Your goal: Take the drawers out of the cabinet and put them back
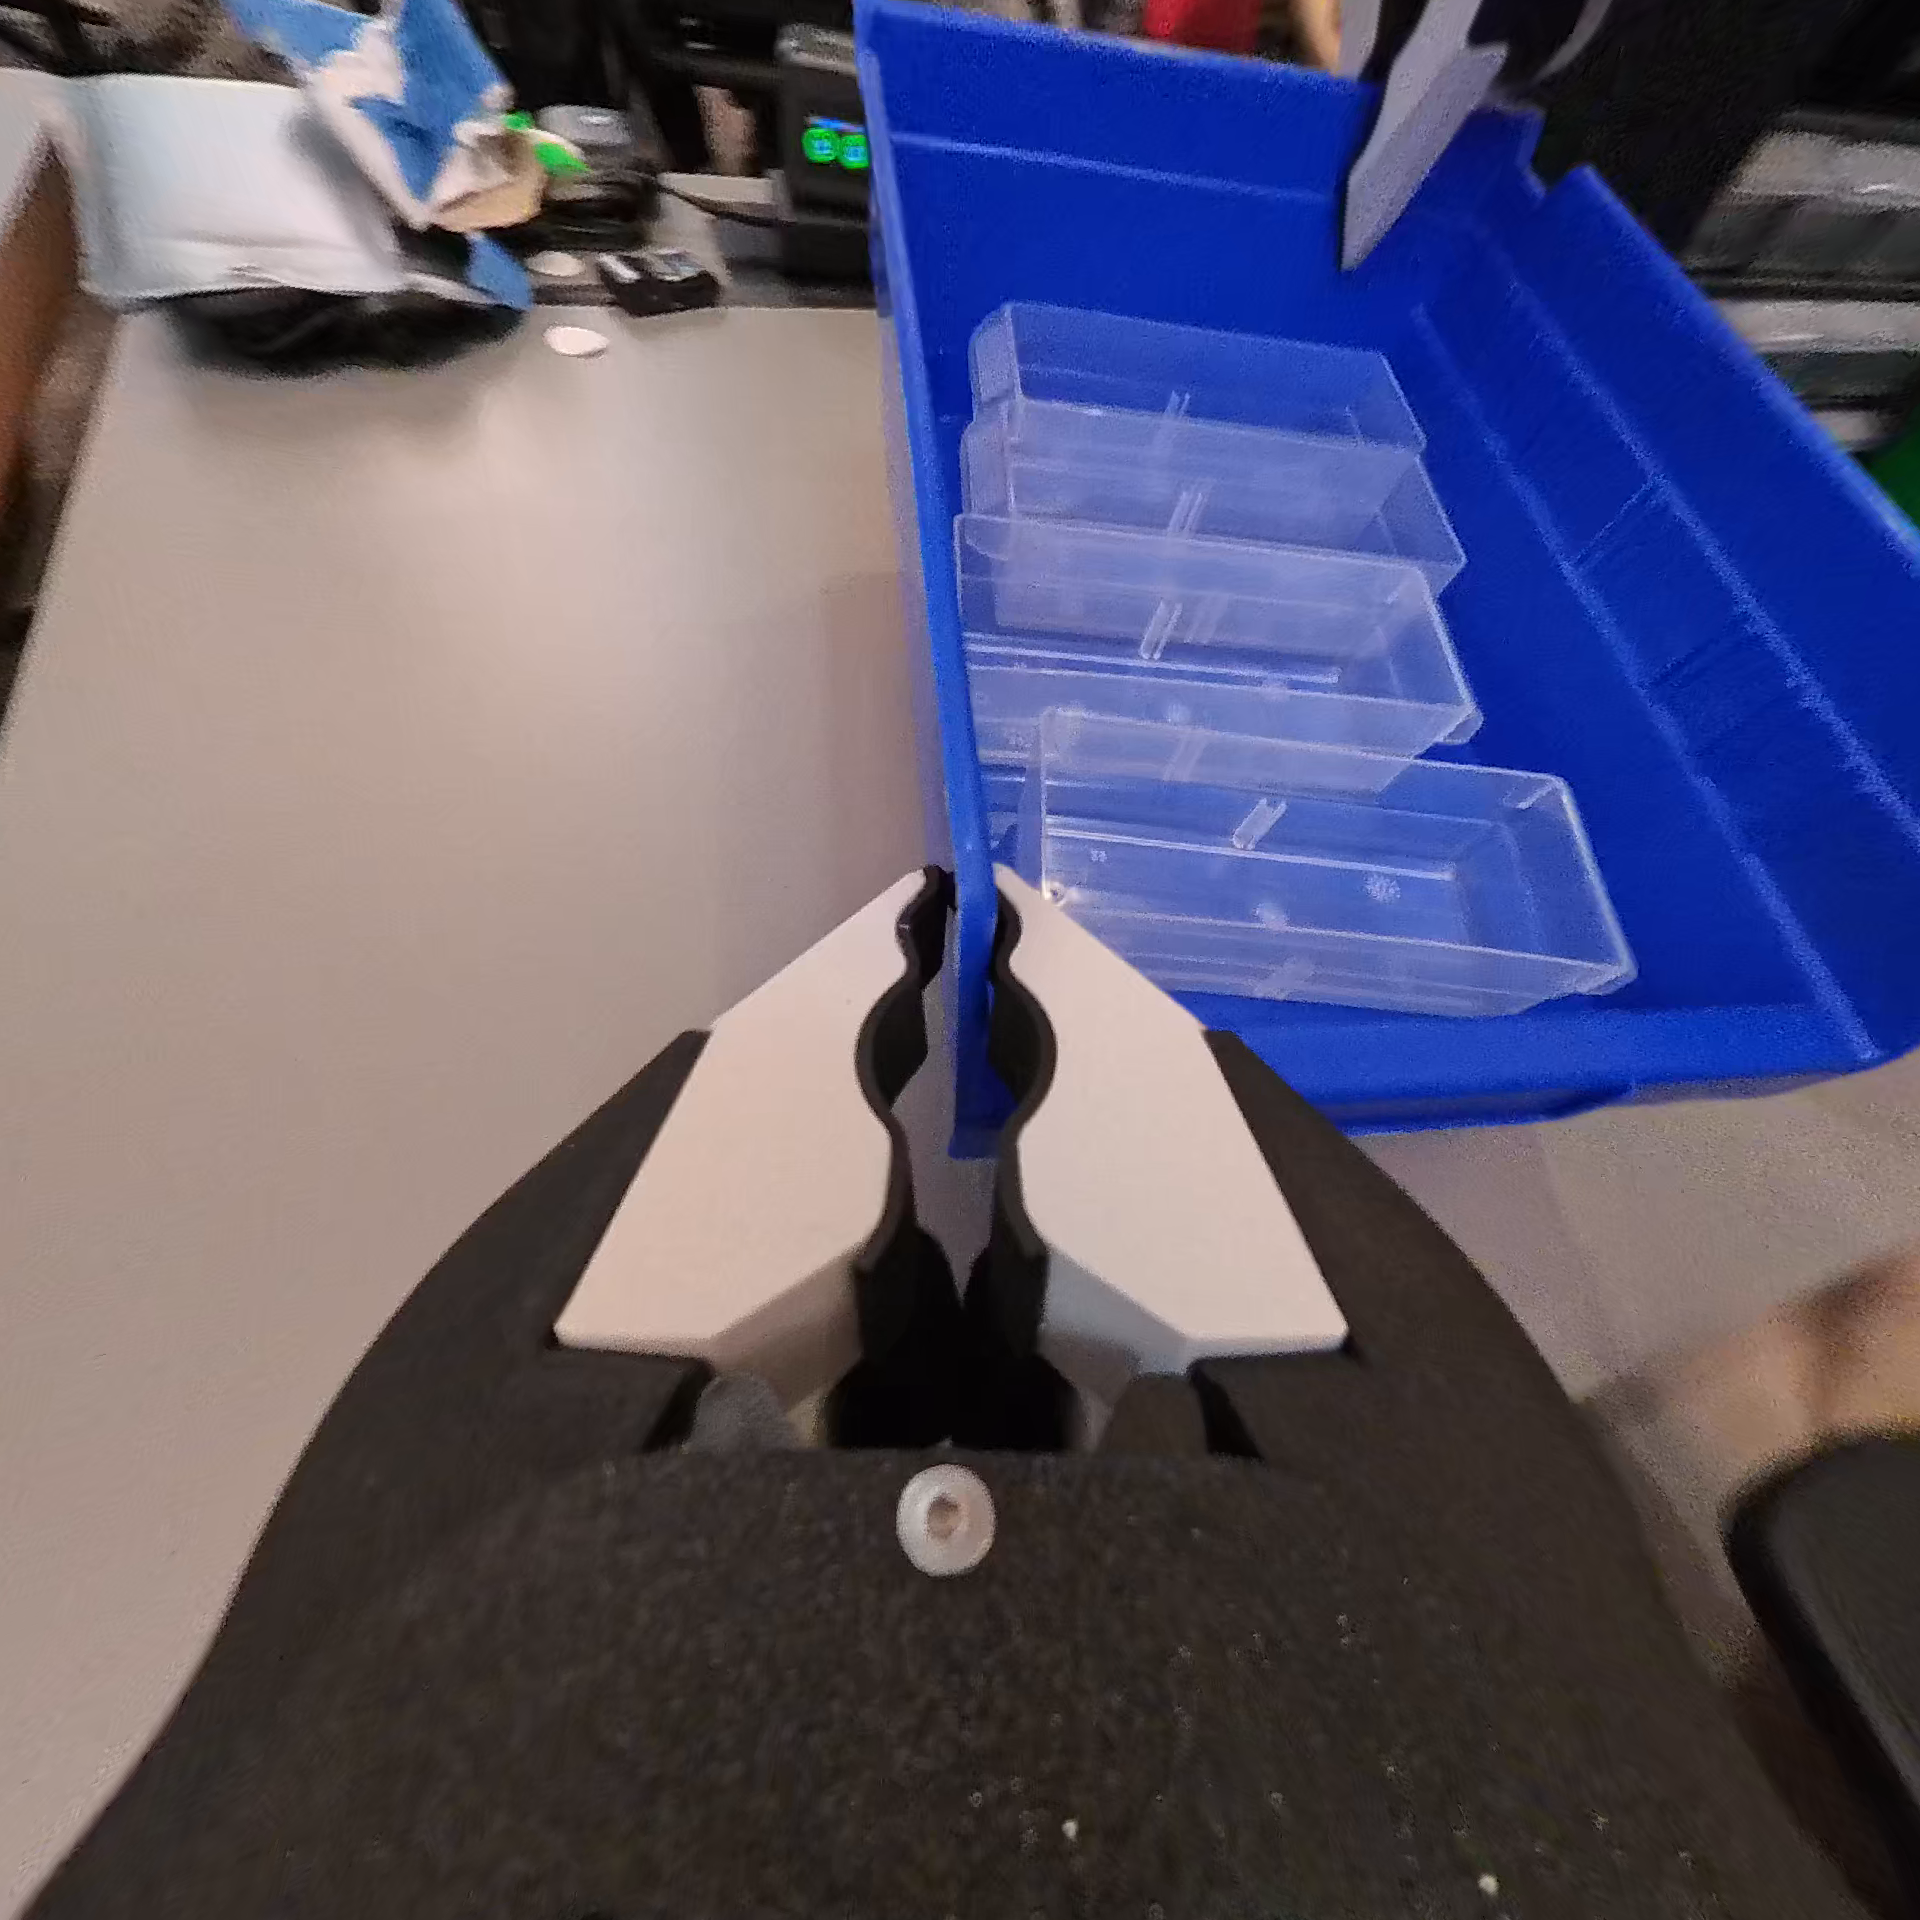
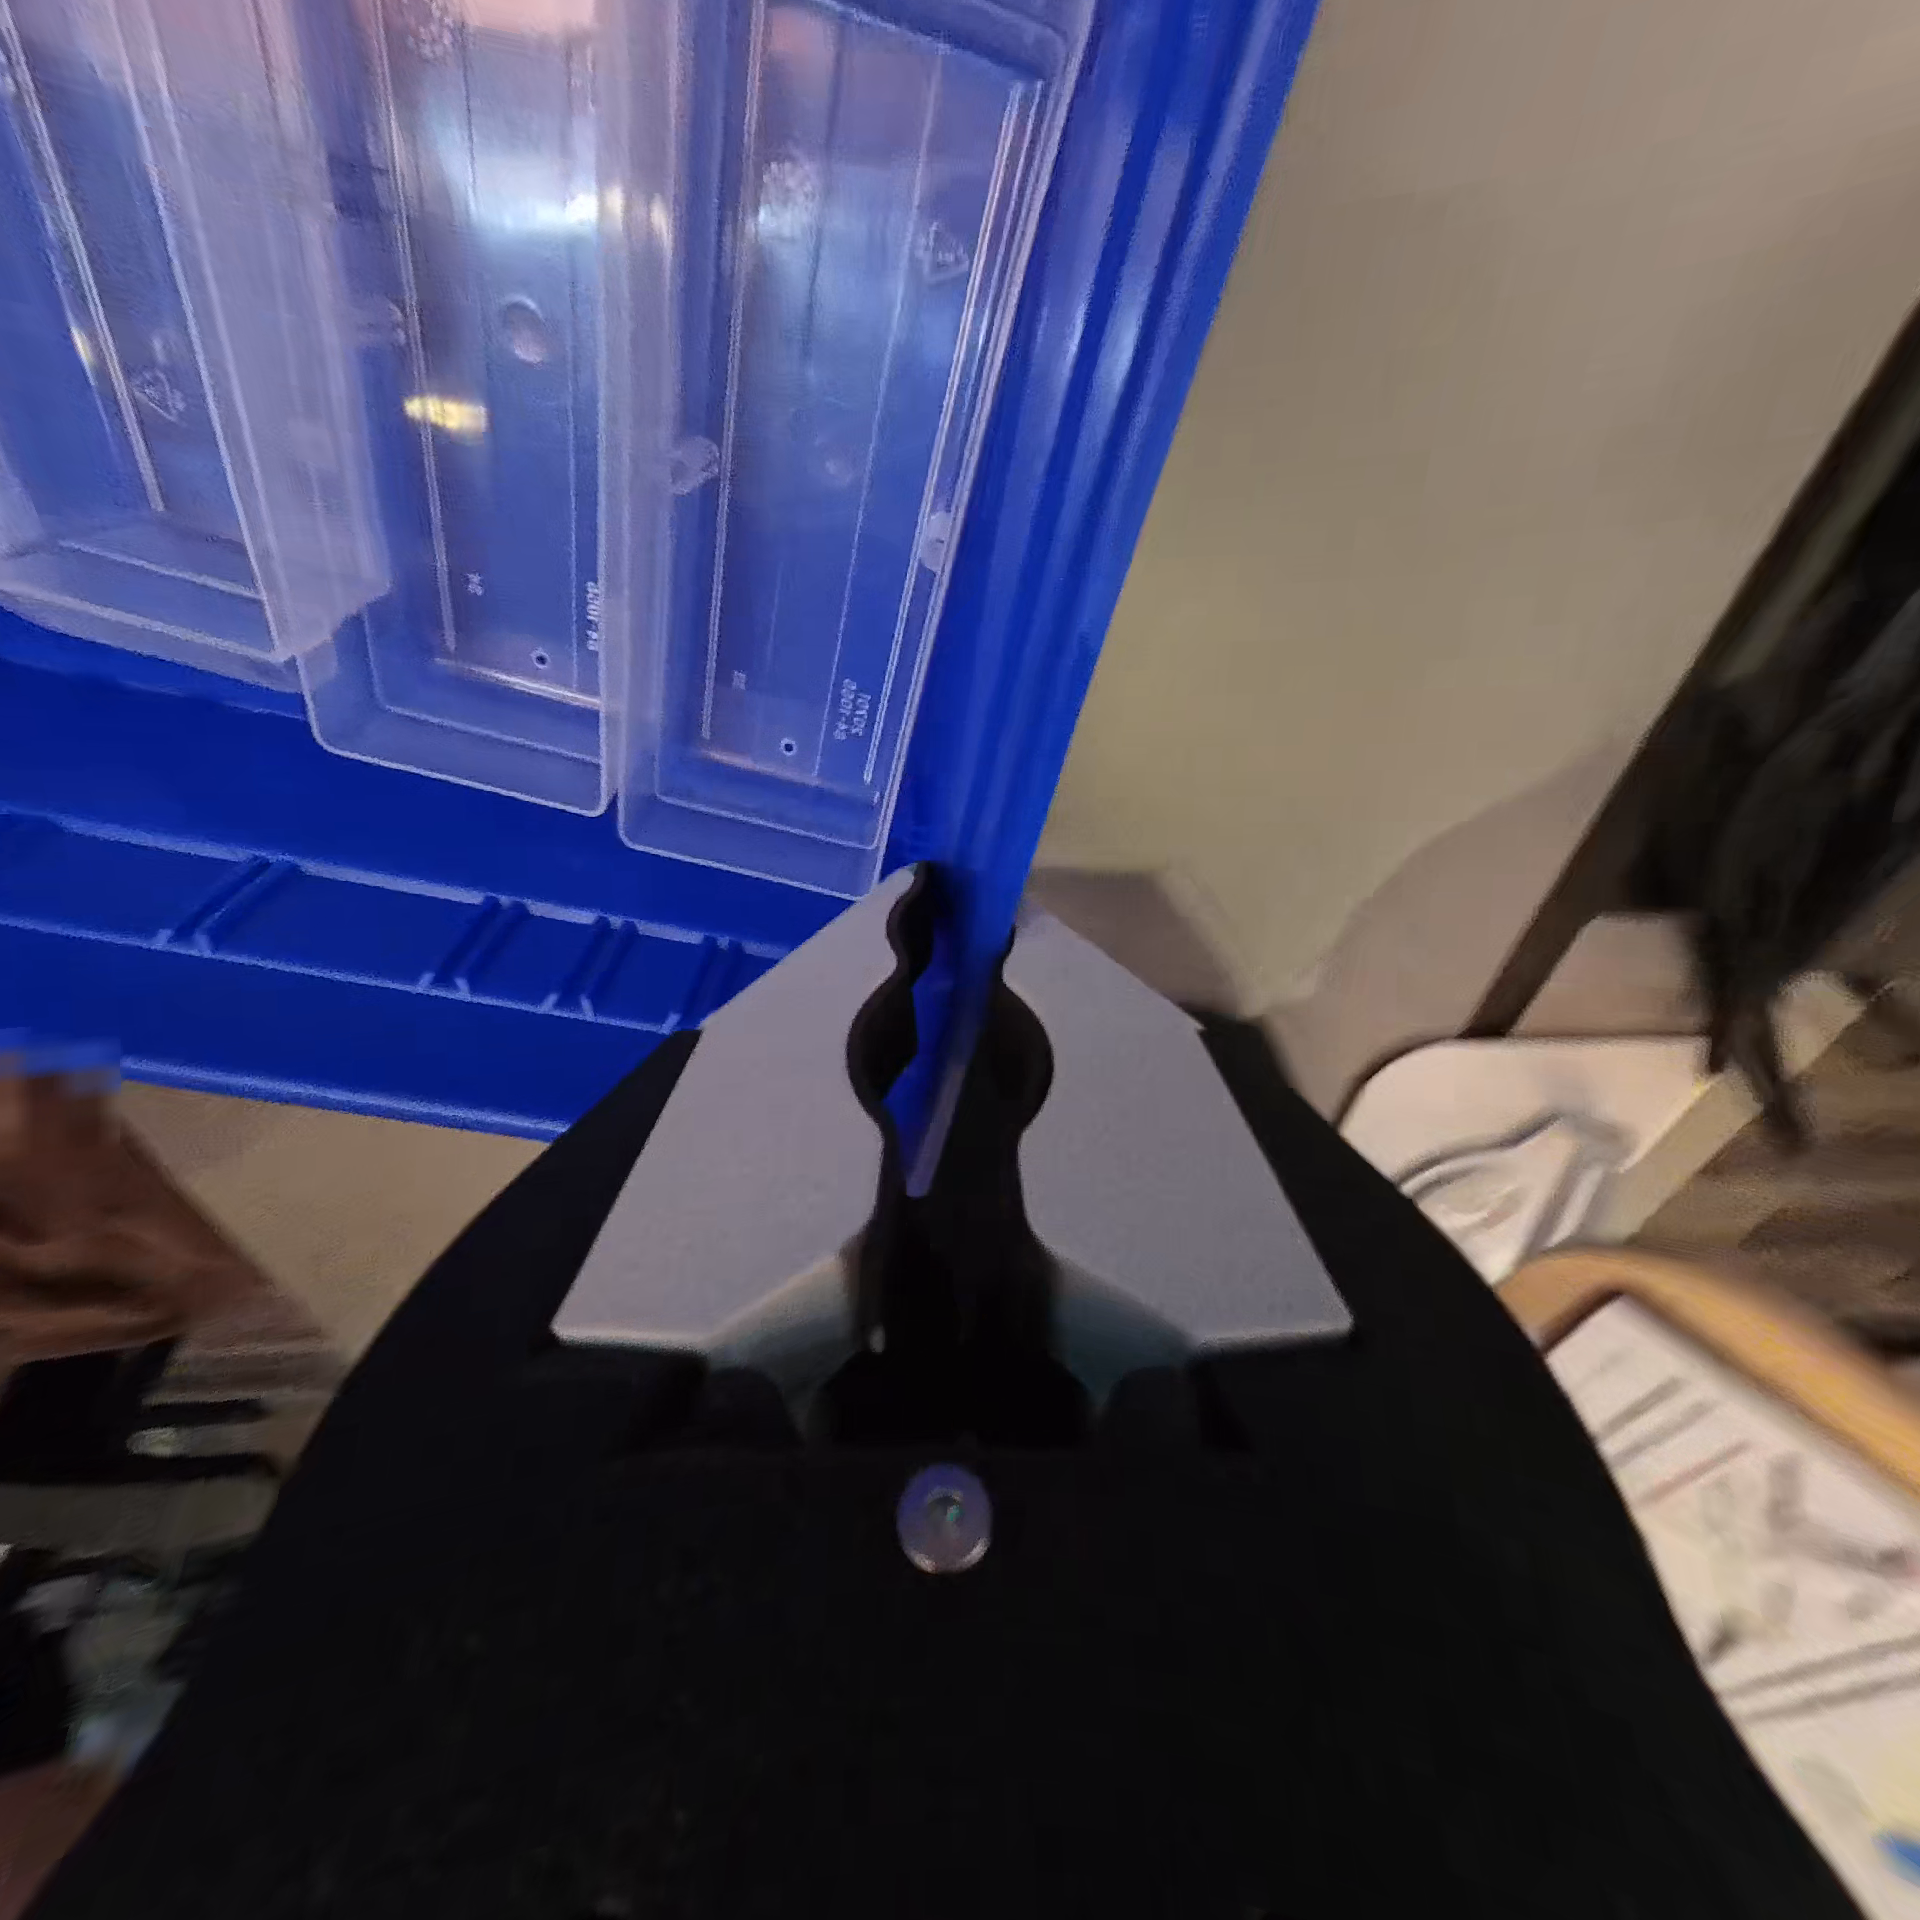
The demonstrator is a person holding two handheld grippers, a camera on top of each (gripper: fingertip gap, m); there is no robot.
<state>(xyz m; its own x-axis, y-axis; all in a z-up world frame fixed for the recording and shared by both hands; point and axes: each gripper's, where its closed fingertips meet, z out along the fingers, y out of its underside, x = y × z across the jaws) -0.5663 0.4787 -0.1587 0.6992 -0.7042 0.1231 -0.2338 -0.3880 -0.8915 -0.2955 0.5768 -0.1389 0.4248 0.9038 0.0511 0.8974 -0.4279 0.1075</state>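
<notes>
A: Why do both grippers sit on the blue bin (image 1: 1195, 249)?

B: Each pinches a wall. The left gripper (image 1: 971, 904) has its jaws pressed on the rim at lower centre of its view; the right gripper (image 2: 961, 904) clamps the opposite rim, likely to lift or steady the bin over the bench (image 1: 416, 727).

A: And the drawers?

B: The clear drawers (image 1: 1226, 644) lie stacked inside the bin, centre right of the left view. No cabinet shows.
</notes>
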